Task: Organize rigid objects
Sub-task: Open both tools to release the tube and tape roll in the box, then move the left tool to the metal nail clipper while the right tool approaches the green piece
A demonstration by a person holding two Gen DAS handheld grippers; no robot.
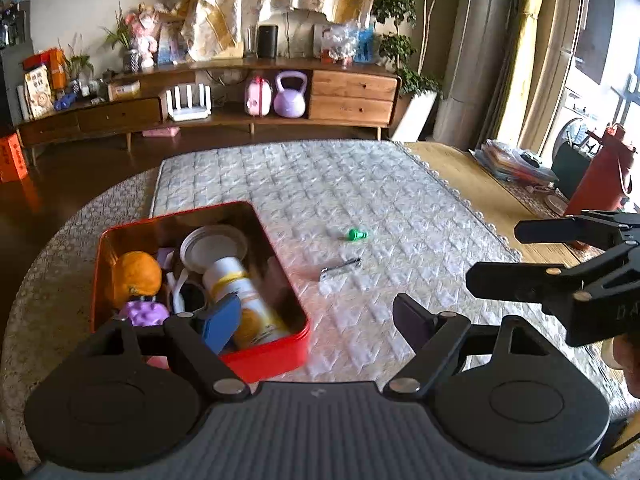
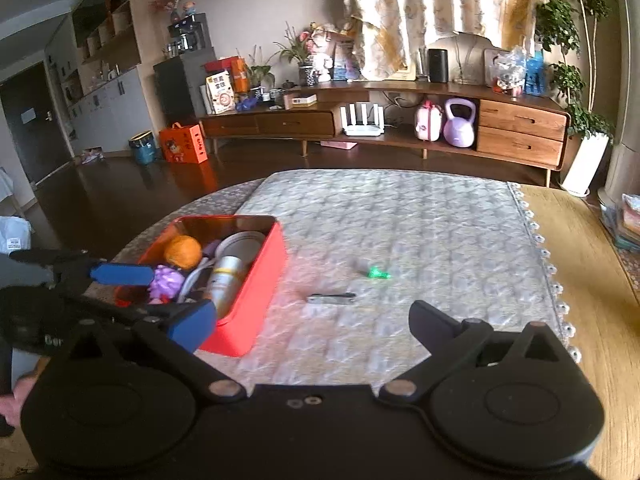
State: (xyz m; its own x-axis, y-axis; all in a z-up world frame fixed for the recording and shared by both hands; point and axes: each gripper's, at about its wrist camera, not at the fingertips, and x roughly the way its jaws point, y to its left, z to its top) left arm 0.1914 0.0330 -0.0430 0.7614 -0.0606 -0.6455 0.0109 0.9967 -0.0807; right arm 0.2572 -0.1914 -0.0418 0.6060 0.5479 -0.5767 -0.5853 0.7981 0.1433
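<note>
We counted one red tin (image 1: 256, 354) at left, one green peg (image 1: 357, 234) and one nail clipper (image 1: 340, 269) right of it; our left gripper (image 1: 316, 320) and right gripper (image 2: 312, 326) were spread, empty.

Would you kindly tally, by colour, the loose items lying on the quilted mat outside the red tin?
Green: 1, peg
Silver: 1, nail clipper
Total: 2

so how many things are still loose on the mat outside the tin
2: a green piece mid-mat, and a metal nail clipper nearer, between it and the red tin. Smaller bits may be hidden behind the tin.
</note>
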